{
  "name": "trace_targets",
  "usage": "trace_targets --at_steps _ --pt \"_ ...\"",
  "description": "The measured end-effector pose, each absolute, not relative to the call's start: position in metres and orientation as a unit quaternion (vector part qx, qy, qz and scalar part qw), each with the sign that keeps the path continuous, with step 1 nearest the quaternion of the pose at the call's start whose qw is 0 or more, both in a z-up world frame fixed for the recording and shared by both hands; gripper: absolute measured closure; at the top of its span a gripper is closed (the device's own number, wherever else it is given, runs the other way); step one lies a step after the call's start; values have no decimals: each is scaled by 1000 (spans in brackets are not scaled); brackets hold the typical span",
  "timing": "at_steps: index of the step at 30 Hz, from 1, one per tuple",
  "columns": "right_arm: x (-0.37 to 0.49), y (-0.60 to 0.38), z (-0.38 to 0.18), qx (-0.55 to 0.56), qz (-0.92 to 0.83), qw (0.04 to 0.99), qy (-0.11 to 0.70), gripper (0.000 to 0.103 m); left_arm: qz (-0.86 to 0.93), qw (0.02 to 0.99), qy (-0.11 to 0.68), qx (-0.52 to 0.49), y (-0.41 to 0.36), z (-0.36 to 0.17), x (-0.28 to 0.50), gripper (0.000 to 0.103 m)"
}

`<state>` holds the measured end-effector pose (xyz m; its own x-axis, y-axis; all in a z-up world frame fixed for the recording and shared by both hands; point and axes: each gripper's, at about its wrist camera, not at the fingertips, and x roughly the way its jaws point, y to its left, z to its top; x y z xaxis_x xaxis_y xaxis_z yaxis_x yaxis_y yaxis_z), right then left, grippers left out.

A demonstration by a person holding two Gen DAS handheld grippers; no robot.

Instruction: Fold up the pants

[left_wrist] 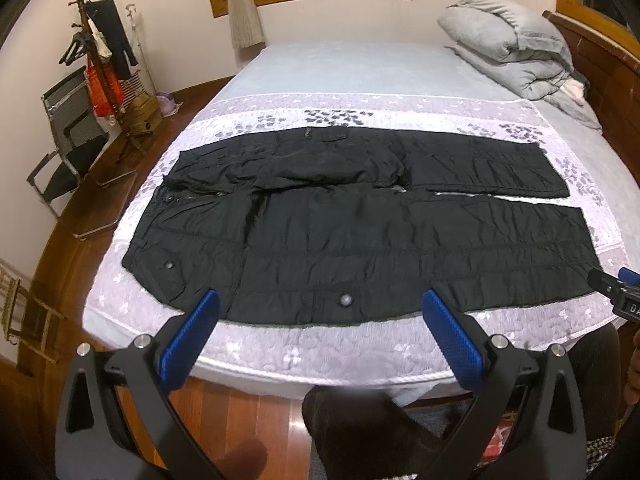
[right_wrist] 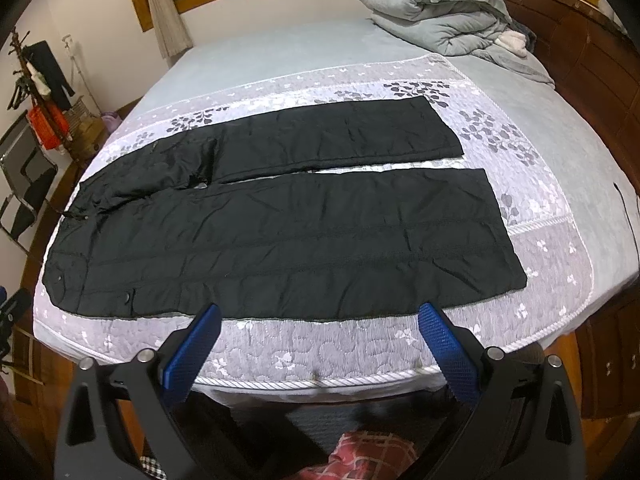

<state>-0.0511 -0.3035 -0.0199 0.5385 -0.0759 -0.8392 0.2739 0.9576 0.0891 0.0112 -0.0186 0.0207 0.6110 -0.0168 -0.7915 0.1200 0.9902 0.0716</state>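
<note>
- The left gripper [left_wrist: 320, 308] is held level, its blue-padded fingers [left_wrist: 452, 336] spread wide apart, gripping nothing.
- The right gripper [right_wrist: 318, 322] is posed the same way, fingers [right_wrist: 448, 348] wide apart and empty.
- In the left wrist view, the right gripper's tip [left_wrist: 616, 288] shows at the right edge.

The black quilted matt cloth pants [left_wrist: 360, 248] are spread on a lilac stitched bedcover [left_wrist: 320, 344]; textured blue rubbery fingers [right_wrist: 444, 344] are seen.

Only the letters "DA" read — cut off — on the right gripper [left_wrist: 624, 300].
</note>
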Motion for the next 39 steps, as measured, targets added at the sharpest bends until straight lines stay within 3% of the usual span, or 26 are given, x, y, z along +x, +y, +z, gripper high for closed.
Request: trace_targets --at_steps 8,14,19,27,39 --pt "-6 -394 13 133 -65 890 432 3 -77 872 482 31 -5 7 73 3" --pt "70 -499 20 135 -65 881 449 3 -132 848 510 54 -7 5 187 3" --pt "150 -580 -17 183 -62 850 489 3 -175 811 557 48 -8 -19 309 3" --pt "243 -632 -102 159 -32 810 564 3 -238 769 585 97 -21 -89 468 3" --pt "300 -620 -153 112 8 799 591 3 -251 745 610 101 -15 -161 544 3"
